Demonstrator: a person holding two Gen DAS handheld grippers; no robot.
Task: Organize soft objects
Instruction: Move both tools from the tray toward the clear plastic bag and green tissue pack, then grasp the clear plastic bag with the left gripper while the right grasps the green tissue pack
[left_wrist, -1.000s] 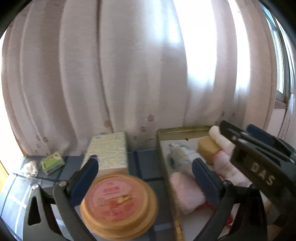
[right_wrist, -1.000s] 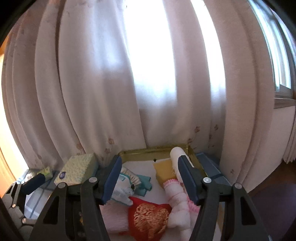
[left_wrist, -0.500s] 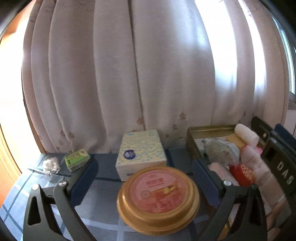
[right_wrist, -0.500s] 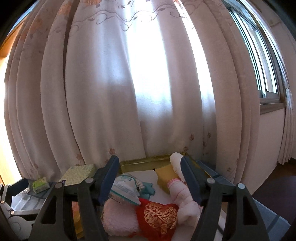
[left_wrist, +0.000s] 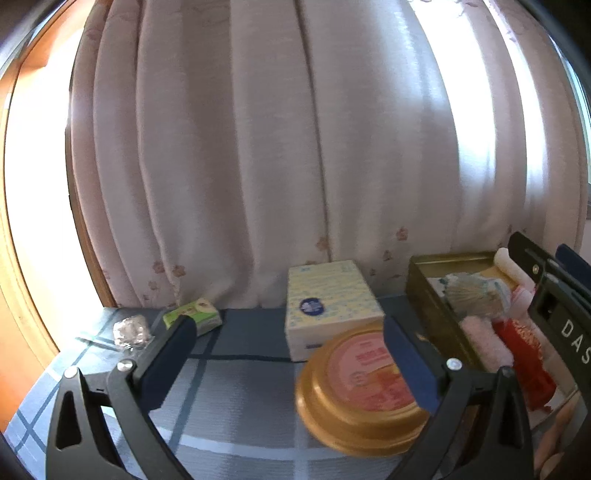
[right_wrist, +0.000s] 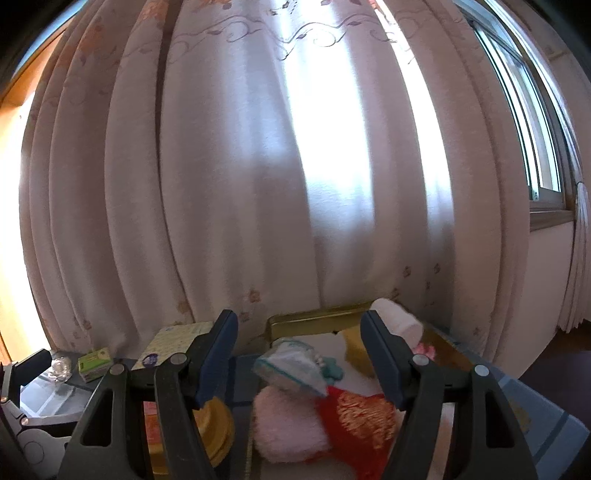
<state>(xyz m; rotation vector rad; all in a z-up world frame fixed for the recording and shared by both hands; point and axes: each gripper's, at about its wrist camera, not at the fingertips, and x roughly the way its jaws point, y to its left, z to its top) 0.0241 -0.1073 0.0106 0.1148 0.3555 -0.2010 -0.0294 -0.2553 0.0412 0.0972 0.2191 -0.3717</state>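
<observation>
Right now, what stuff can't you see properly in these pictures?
- Round gold lid, left wrist view: label blurred, partly behind one blue finger of the left tongs.
- Gold tray, left wrist view: right side cut off by the right tongs' black body.
- Pink fluffy thing, right wrist view: bottom cut by the frame edge.
- Small green box: writing too small.

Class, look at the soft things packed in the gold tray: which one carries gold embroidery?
The red pouch, lying in the gold tray beside the plain fluffy pink cloth; no other item shows gold embroidery.
</observation>
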